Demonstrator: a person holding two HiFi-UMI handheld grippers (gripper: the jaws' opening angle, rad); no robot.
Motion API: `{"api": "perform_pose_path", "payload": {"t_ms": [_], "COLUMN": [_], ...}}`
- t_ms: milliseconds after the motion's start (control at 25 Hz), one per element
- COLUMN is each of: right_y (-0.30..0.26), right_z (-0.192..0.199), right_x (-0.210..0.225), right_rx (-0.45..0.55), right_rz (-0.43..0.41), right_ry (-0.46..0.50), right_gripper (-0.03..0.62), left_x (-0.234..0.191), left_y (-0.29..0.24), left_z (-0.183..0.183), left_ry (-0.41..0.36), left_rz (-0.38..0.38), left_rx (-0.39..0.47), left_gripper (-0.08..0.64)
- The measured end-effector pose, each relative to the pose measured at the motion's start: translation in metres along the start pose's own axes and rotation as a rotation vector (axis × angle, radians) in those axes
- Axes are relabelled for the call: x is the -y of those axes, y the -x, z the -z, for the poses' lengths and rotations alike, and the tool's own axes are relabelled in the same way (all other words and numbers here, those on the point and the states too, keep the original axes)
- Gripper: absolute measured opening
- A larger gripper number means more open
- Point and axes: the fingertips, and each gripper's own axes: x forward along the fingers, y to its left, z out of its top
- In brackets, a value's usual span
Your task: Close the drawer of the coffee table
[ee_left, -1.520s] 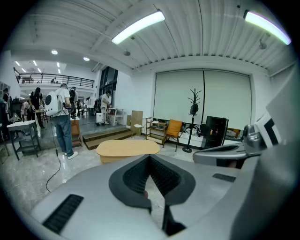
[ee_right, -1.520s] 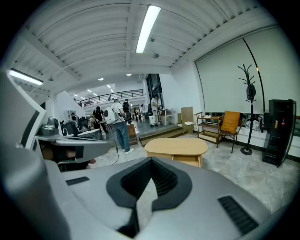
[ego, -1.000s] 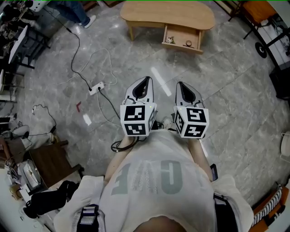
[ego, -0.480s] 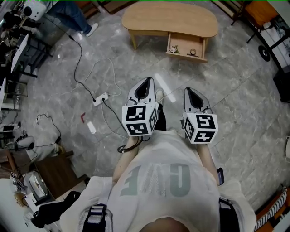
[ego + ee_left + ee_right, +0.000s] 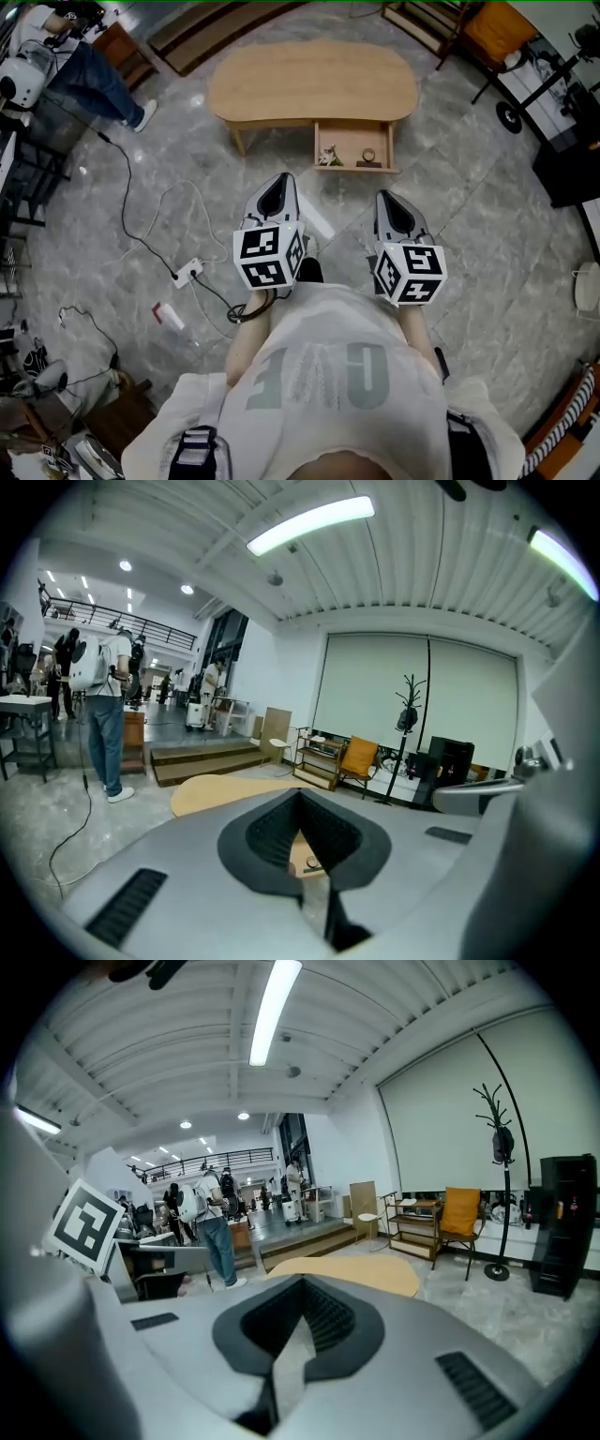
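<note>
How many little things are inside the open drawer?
2. A small pale thing lies near the left end of the drawer, and a round ring-like thing lies right of the middle. Both look tiny from the head view, so more may be hidden.

Small objects (image 5: 328, 156) in drawer (image 5: 347, 137): indistinct.

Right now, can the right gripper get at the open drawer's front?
Probably not from here. The right gripper is shut and short of the drawer, with a strip of bare floor between them. Nothing stands in that gap, so the way looks free after a step closer.
</note>
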Motion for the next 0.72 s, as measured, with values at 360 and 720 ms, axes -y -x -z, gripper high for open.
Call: {"api": "perform_pose_path", "payload": {"t_ms": [360, 720], "right_y": [-0.104, -0.144], "right_z": [-0.034, -0.038], "right_x": [-0.014, 0.017], "right_rx": [-0.047, -0.082], "right_rz": [0.051, 0.060], "right_ry": [0.058, -0.021], "right_gripper": [0.006, 0.006], "left_x": [-0.057, -0.062], "left_y": [-0.096, -0.151], "left_z": [-0.042, -0.031], "left_ry": [-0.016, -0.020], "left_rz": [0.085, 0.107], "left_rx": [-0.045, -0.137], "left_gripper": [0.008, 0.008]}}
